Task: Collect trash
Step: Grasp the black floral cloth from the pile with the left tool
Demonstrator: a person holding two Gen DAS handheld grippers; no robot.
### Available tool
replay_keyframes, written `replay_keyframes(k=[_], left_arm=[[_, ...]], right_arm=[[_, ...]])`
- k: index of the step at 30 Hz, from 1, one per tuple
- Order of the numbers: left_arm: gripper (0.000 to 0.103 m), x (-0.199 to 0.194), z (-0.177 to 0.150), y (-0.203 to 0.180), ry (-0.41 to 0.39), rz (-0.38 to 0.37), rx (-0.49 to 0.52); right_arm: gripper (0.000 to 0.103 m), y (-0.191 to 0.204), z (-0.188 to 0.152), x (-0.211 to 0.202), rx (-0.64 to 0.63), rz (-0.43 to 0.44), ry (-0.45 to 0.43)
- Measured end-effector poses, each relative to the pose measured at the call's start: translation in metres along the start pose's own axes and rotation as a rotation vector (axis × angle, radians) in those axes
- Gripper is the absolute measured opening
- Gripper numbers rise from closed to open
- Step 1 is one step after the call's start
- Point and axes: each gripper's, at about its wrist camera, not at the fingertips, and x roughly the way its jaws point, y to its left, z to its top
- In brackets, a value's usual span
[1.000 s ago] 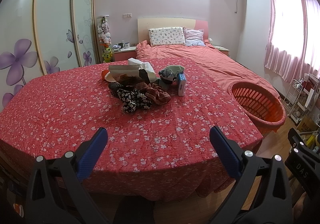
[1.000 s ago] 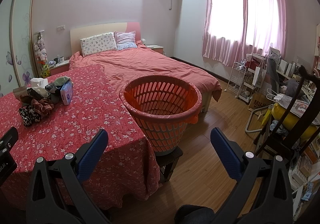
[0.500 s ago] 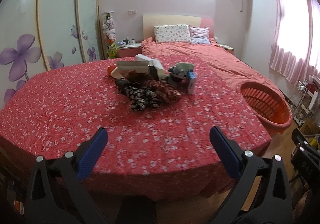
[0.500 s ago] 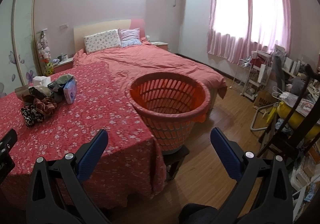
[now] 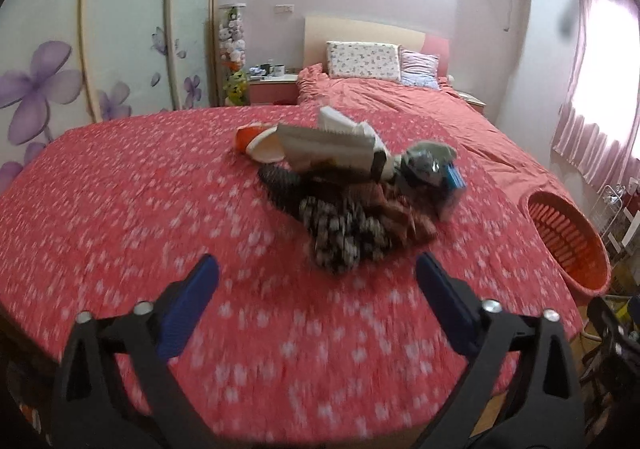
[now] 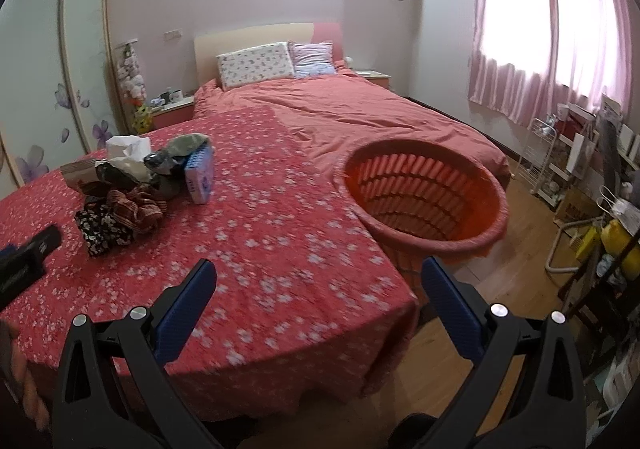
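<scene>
A pile of trash (image 5: 352, 185) lies mid-table on the red floral cloth (image 5: 120, 217): a black-and-white patterned rag (image 5: 344, 233), a brown striped rag (image 5: 400, 213), a torn paper box (image 5: 332, 149), an orange-white cup (image 5: 256, 141) and a blue tissue pack (image 5: 452, 189). The pile also shows in the right wrist view (image 6: 136, 185). My left gripper (image 5: 318, 289) is open and empty, just short of the pile. My right gripper (image 6: 318, 295) is open and empty over the table's right corner, beside the orange basket (image 6: 424, 201).
The orange basket (image 5: 568, 241) stands off the table's right edge. A bed with a red cover (image 6: 360, 113) lies behind. A wardrobe (image 5: 120, 29) is at the left; a rack and clutter (image 6: 580, 169) are at the right. The left gripper's body (image 6: 28, 257) shows at the left.
Both grippers moved forward over the table. The trash pile is much closer to my left gripper; the basket is closer to my right gripper. Both stayed open.
</scene>
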Motion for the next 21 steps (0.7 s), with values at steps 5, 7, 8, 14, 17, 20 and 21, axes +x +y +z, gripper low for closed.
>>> replay_keyframes(k=[5,7,8,14,17,20,21], left_arm=[[0.071,0.042,0.018,-0.001,0.055,-0.058,0.024],[0.063,0.052,0.020,-0.002,0.079,-0.069,0.032],[0.062,0.057,0.020,-0.002,0.090,-0.076,0.034],[0.042,0.080,0.017,0.005,0.147,-0.121,0.029],[0.025,0.095,0.016,0.008,0.171,-0.162,0.017],[0.011,0.097,0.015,0.012,0.167,-0.174,0.015],[0.009,0.093,0.016,0.016,0.156,-0.177,0.018]], right_arm=[[0.101,0.018,0.012,0.010,-0.022,0.045,-0.012],[0.101,0.026,0.017,0.014,-0.029,0.059,-0.020],[0.101,0.030,0.020,0.017,-0.032,0.067,-0.023],[0.098,0.048,0.029,0.034,-0.050,0.097,-0.012],[0.095,0.056,0.030,0.042,-0.064,0.111,0.001],[0.091,0.060,0.033,0.052,-0.057,0.138,0.029],[0.089,0.061,0.035,0.056,-0.052,0.149,0.039]])
